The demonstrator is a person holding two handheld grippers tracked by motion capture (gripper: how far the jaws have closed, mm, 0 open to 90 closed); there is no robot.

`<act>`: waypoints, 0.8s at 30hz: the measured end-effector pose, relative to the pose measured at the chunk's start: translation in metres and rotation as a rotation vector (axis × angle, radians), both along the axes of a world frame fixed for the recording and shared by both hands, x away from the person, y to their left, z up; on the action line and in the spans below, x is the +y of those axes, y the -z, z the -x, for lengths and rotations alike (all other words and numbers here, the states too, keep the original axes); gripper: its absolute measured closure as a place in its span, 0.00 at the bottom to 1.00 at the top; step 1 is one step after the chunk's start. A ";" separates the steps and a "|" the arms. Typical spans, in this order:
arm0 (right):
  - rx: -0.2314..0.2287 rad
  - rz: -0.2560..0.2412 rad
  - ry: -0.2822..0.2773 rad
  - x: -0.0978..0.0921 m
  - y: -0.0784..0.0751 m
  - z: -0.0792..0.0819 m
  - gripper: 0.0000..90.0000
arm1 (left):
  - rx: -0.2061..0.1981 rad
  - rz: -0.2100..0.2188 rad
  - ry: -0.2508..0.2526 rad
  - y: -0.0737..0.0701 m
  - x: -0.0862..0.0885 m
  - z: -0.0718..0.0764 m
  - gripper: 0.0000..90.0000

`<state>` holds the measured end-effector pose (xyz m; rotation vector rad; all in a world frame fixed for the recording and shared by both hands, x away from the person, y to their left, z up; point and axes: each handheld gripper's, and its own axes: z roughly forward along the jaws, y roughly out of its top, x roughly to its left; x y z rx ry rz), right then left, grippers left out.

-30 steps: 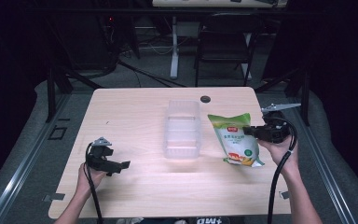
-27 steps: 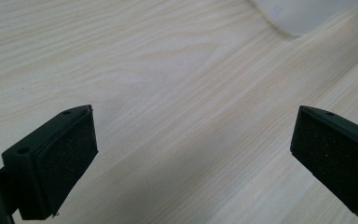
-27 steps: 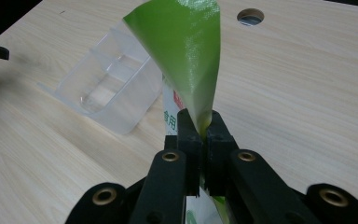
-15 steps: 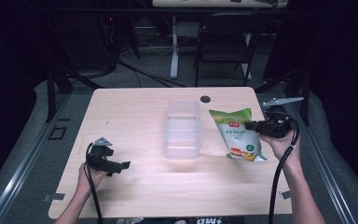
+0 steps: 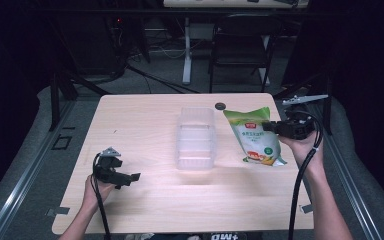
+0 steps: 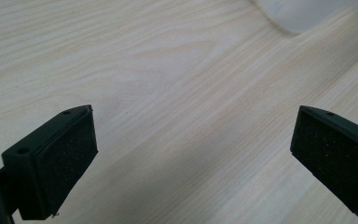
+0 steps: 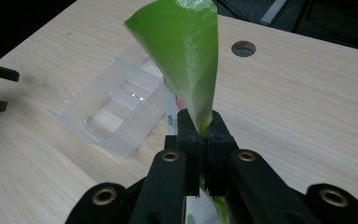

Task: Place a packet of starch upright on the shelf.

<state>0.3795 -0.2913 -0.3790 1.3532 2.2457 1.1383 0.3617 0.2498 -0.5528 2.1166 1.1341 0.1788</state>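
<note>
A green and white snack bag [image 5: 256, 136] hangs tilted at the table's right side, its lower end near the wood. My right gripper [image 5: 271, 127] is shut on the bag's right edge; in the right gripper view the green foil [image 7: 186, 51] rises from between the closed jaws of that gripper [image 7: 204, 130]. A clear plastic compartment tray [image 5: 196, 137] lies in the middle of the table, also seen as the tray [image 7: 116, 109] left of the bag. My left gripper [image 5: 130, 176] rests low at the front left, open, and its view has this gripper [image 6: 191, 149] over bare wood.
The light wooden table [image 5: 145, 120] has a round cable hole [image 5: 220, 105] near its far edge, just behind the bag. A dark chair [image 5: 240, 45] and a desk leg stand beyond the table. The tray's corner [image 6: 298, 14] shows ahead of the left gripper.
The right gripper has lifted the bag and carried it slightly upward and away from the table's front. The left gripper has stayed put.
</note>
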 end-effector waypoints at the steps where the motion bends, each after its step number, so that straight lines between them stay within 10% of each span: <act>1: -0.004 0.003 -0.004 0.000 -0.002 -0.001 0.98 | 0.000 -0.004 0.001 0.000 0.000 0.000 0.01; 24: -0.066 0.008 -0.036 0.018 -0.044 -0.015 0.98 | -0.001 0.003 0.003 0.000 0.000 -0.001 0.01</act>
